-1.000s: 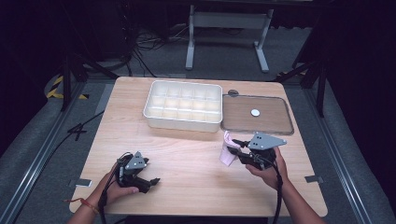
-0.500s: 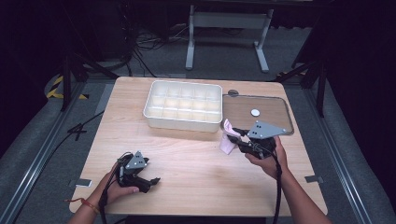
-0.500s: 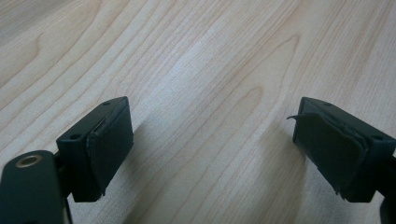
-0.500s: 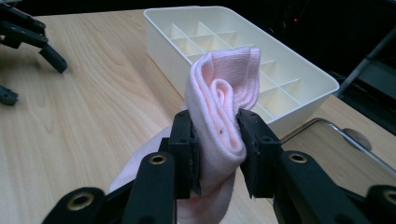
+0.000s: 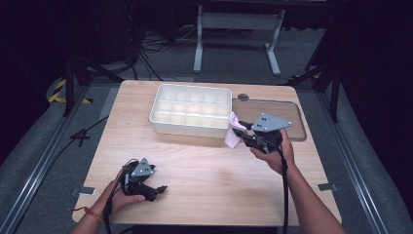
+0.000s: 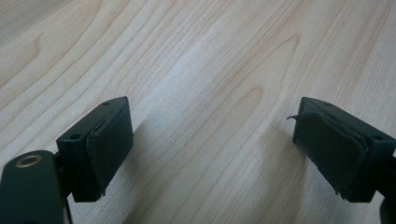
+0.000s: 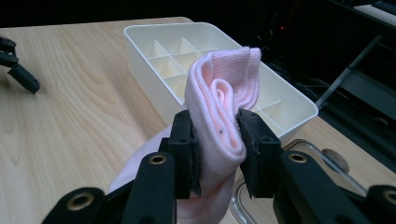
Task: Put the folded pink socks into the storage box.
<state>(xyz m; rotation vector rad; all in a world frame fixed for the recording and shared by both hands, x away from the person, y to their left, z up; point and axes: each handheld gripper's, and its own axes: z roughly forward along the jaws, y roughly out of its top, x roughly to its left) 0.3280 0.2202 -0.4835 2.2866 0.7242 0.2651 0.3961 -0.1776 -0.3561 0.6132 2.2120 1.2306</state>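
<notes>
A folded pink cloth (image 7: 219, 107) is pinched between the two black jaws of my right gripper (image 7: 218, 140), its folds sticking up above them. In the high view the right gripper (image 5: 242, 133) holds the pink cloth (image 5: 232, 137) just off the near right corner of the white divided box (image 5: 191, 111). My left gripper (image 5: 158, 188) rests low at the near left of the wooden table (image 5: 204, 180), jaws wide apart. In the left gripper view the left gripper (image 6: 233, 149) has only bare wood between its pads (image 6: 109, 147).
A clear flat lid (image 5: 287, 117) lies right of the white box, behind my right hand. Cables and a metal stand sit on the dark floor beyond the table's far edge. Bare tabletop stretches between the two hands.
My right gripper has lifted and carried the pink cloth toward the white box's near right corner. The left gripper has stayed put.
</notes>
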